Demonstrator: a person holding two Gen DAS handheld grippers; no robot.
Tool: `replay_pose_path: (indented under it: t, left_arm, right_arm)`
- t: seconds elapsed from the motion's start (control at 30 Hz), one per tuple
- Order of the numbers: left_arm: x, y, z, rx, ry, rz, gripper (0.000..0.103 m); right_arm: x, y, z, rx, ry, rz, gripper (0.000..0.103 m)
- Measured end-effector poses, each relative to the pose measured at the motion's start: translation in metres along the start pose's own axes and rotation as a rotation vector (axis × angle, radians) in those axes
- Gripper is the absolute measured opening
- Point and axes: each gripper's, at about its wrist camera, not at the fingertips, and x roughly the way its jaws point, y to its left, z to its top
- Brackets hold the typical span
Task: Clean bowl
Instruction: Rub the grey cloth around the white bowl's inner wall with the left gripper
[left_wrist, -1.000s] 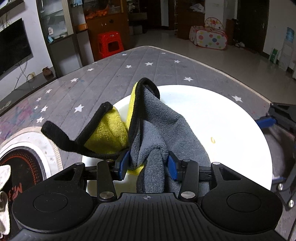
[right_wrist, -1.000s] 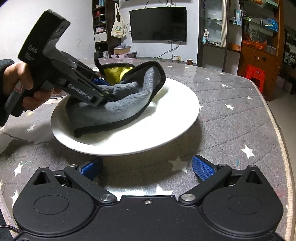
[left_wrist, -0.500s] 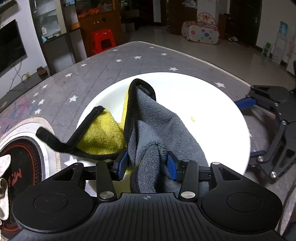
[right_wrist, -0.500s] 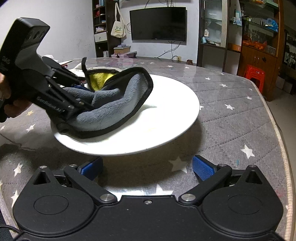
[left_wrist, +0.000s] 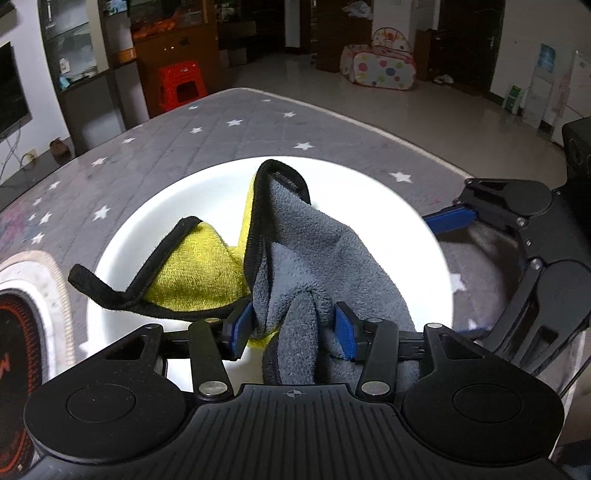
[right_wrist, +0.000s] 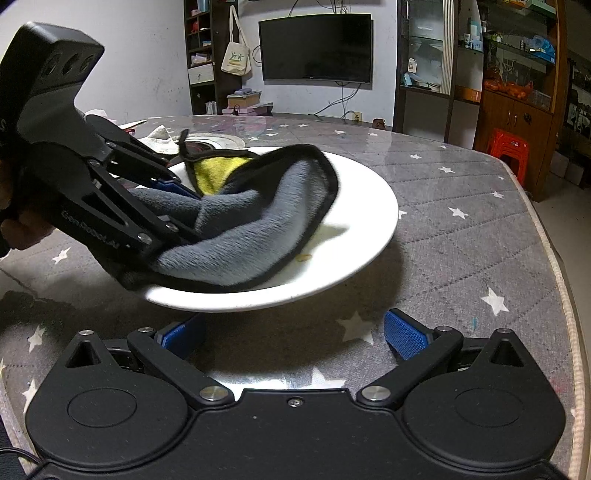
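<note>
Left gripper (left_wrist: 291, 326) pinches grey-yellow cloth (left_wrist: 317, 254), jaws easing open slightly; cloth has dragged from the bowl's far side toward its near-left rim. White bowl (right_wrist: 369, 206) sits mid-tabletop, crumb (right_wrist: 304, 256) remains. Right gripper (right_wrist: 291, 334) spread, empty, beside the near rim.

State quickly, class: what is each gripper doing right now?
Left gripper: gripping the cloth on the bowl, jaws easing open.
Right gripper: open, holding nothing, near the bowl's rim.
</note>
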Motion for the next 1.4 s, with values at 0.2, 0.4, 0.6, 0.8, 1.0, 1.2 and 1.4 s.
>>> replay_pose_path:
  t: [0.2,0.4,0.6,0.8,1.0,1.2,1.4]
  left_arm:
    - [0.013,-0.008,0.013,0.017,-0.004,-0.012,0.051]
    - [0.026,-0.010,0.026,0.035,-0.007,0.008,0.051]
    - [0.039,-0.003,0.038,0.023,-0.008,0.024,0.052]
    - [0.046,0.016,0.046,-0.011,-0.008,0.050,0.052]
    - [0.044,0.033,0.045,-0.042,-0.006,0.073,0.052]
    - [0.037,0.043,0.040,-0.049,-0.004,0.098,0.052]
    - [0.026,0.048,0.029,-0.047,0.000,0.115,0.052]
  right_arm:
    - [-0.001,0.000,-0.001,0.001,-0.001,0.001,0.103]
    - [-0.001,0.000,-0.001,0.002,-0.001,0.002,0.103]
    - [-0.002,0.000,-0.001,0.003,-0.001,0.003,0.103]
    - [-0.004,0.000,-0.002,0.010,-0.004,0.009,0.103]
    - [-0.005,0.001,-0.002,0.011,-0.004,0.009,0.103]
    - [-0.004,0.002,-0.002,0.002,-0.001,0.002,0.103]
    - [-0.002,0.001,-0.001,0.001,0.000,0.001,0.103]
